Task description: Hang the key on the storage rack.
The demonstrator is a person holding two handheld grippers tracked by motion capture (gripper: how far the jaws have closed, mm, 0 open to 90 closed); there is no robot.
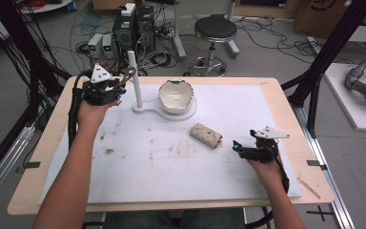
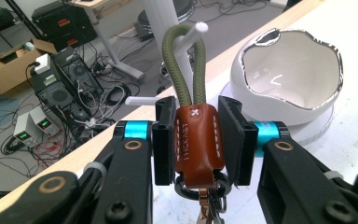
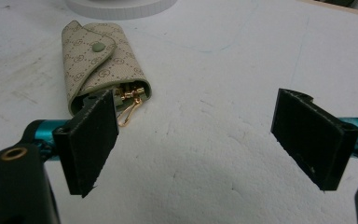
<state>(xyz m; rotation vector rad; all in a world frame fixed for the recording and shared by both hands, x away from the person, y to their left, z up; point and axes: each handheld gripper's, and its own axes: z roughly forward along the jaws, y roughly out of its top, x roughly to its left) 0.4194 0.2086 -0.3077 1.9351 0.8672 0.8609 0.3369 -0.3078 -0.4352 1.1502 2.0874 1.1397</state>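
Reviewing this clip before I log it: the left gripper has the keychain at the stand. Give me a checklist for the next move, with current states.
1. Left gripper grip on the brown leather keychain: ok, jaws clamp its tab from both sides.
2. Green cord loop over the white peg: ok, it appears to be around it.
3. White stand upright: ok.
4. Bowl apart from the loop: ok.
5. Right gripper free: ok, jaws wide open over the mat.
6. Beige key pouch flap fastened: cannot tell; a gold clasp pokes out.

Spread-apart tongs [image 3: 196, 144] hover just short of patterned key pouch [image 3: 103, 65].
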